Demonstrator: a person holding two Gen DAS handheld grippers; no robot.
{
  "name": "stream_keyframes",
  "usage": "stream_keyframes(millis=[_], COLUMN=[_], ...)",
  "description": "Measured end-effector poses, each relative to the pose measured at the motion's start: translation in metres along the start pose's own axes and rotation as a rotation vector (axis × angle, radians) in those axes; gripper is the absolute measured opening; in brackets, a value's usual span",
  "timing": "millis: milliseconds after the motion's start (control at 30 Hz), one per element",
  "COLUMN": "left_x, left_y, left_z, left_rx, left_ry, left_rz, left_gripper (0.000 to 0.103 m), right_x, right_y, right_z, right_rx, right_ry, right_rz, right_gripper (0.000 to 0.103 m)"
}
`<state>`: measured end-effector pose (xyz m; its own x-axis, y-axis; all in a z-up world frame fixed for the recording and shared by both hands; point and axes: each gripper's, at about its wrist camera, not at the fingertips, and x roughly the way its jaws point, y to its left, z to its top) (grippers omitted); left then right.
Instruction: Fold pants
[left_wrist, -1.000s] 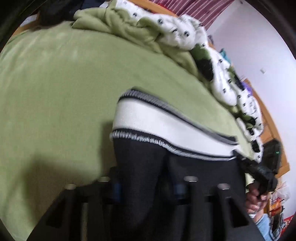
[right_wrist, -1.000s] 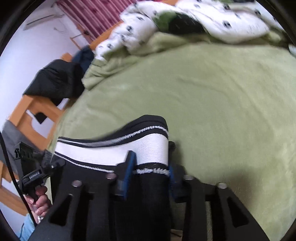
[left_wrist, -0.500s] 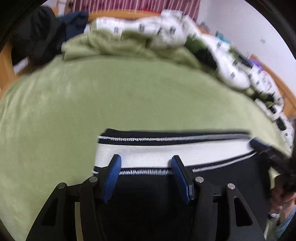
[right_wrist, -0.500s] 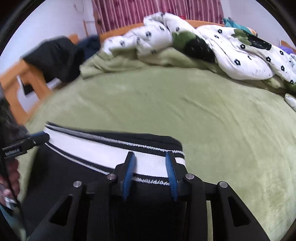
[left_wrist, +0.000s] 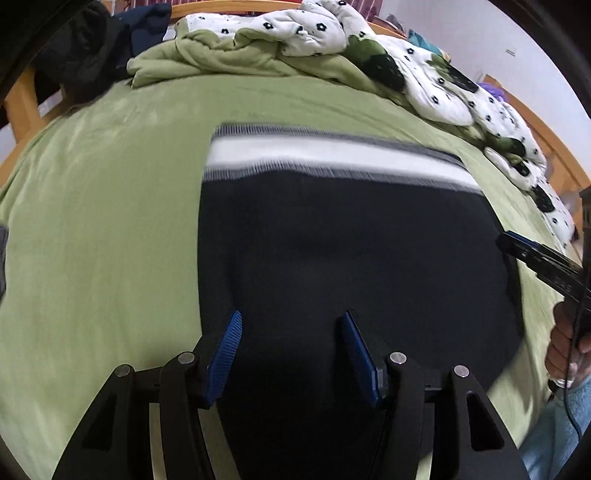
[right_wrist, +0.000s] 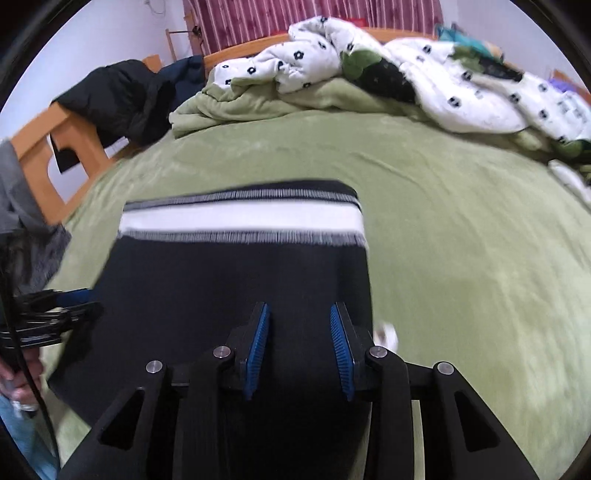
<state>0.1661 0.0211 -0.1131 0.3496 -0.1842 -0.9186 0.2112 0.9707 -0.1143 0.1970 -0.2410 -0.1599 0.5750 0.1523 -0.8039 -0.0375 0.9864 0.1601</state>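
Note:
Black pants (left_wrist: 351, 251) with a white, grey-edged waistband (left_wrist: 332, 155) lie flat on the green bed cover (left_wrist: 103, 221), waistband at the far end. My left gripper (left_wrist: 291, 317) hovers open over the near part of the black cloth, blue pads apart with nothing pinched. My right gripper (right_wrist: 298, 308) is open too, above the pants (right_wrist: 240, 280) near their right edge, well short of the waistband (right_wrist: 240, 218). Each gripper shows in the other's view: the right one (left_wrist: 535, 258) at the pants' right side, the left one (right_wrist: 55, 306) at their left side.
A rumpled white flower-print duvet (right_wrist: 461, 92) and a bunched green blanket (right_wrist: 240, 99) line the far side of the bed. Dark jackets (right_wrist: 122, 99) hang over the wooden bed frame (right_wrist: 40, 147). A grey garment (right_wrist: 22, 206) lies at the left edge. A hand (left_wrist: 565, 343) holds the right gripper.
Both grippers let go of the waistband end and drew back toward the near side. The waistband now lies flat on the bed, farther from the pads.

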Motion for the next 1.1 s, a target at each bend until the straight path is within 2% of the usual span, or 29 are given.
stream_keyframes(millis=[67,167,233,300,367,467,500,533,633,700,767,800,867,933,1000,1033,1067,1100], left_x=[-0.014,-0.033,-0.042,-0.051,-0.058,-0.054,-0.047,-0.043,-0.039,-0.038,-0.035,-0.031,-0.021,-0.030,-0.041,-0.051,-0.059,-0.070], left_y=[-0.003,-0.002,0.002,0.008,0.012,0.008,0.004,0.002,-0.007,-0.009,-0.010,-0.010,-0.010,-0.013,-0.009,-0.003,0.001,0.007], left_z=[-0.019,-0.045,-0.057,-0.066,-0.073,-0.086,-0.091,-0.094,-0.099,-0.096,-0.094,-0.094,-0.097,-0.099,-0.100,-0.100,-0.099,-0.096], left_rx=[0.000,-0.031,-0.052,-0.076,-0.086,-0.047,-0.024,-0.009,0.058,0.058,0.039,0.037,0.055,0.086,0.063,0.024,-0.009,-0.050], left_ry=[-0.030,-0.031,-0.029,-0.029,-0.034,0.032,0.074,0.081,0.026,-0.022,-0.043,-0.033,0.048,0.048,0.065,0.047,0.024,-0.024], left_rz=[0.017,0.007,0.020,0.008,-0.005,-0.049,-0.027,0.012,0.152,0.169,0.195,0.220,0.229,0.247,0.203,0.168,0.144,0.116], left_gripper=[0.054,0.055,0.055,0.055,0.055,0.055,0.055,0.054,0.032,0.007,0.007,0.007,0.007,0.007,0.007,0.007,0.012,0.021], right_x=[-0.012,-0.021,-0.028,-0.034,-0.040,-0.050,-0.053,-0.056,-0.064,-0.068,-0.071,-0.072,-0.070,-0.066,-0.064,-0.066,-0.070,-0.073], right_y=[0.005,0.012,0.014,0.016,0.018,0.024,0.025,0.026,0.027,0.027,0.028,0.028,0.029,0.030,0.028,0.026,0.022,0.019], right_z=[-0.020,-0.044,-0.054,-0.063,-0.067,-0.068,-0.068,-0.069,-0.071,-0.070,-0.069,-0.069,-0.069,-0.072,-0.075,-0.075,-0.074,-0.072], right_rx=[-0.009,-0.015,-0.016,0.000,0.009,-0.008,-0.009,-0.011,-0.013,-0.004,0.008,0.010,0.009,-0.016,-0.036,-0.037,-0.031,-0.018], right_ry=[0.012,0.051,0.060,0.089,0.085,0.058,0.049,0.043,0.026,0.017,0.004,0.000,-0.002,0.013,0.018,0.004,-0.016,-0.038], right_rz=[-0.014,-0.039,-0.052,-0.021,-0.028,-0.032,-0.033,-0.030,-0.046,-0.038,-0.040,-0.044,-0.052,-0.076,-0.103,-0.116,-0.115,-0.110], right_gripper=[0.035,0.037,0.037,0.037,0.037,0.037,0.037,0.037,0.037,0.037,0.037,0.037,0.037,0.037,0.037,0.037,0.037,0.037])
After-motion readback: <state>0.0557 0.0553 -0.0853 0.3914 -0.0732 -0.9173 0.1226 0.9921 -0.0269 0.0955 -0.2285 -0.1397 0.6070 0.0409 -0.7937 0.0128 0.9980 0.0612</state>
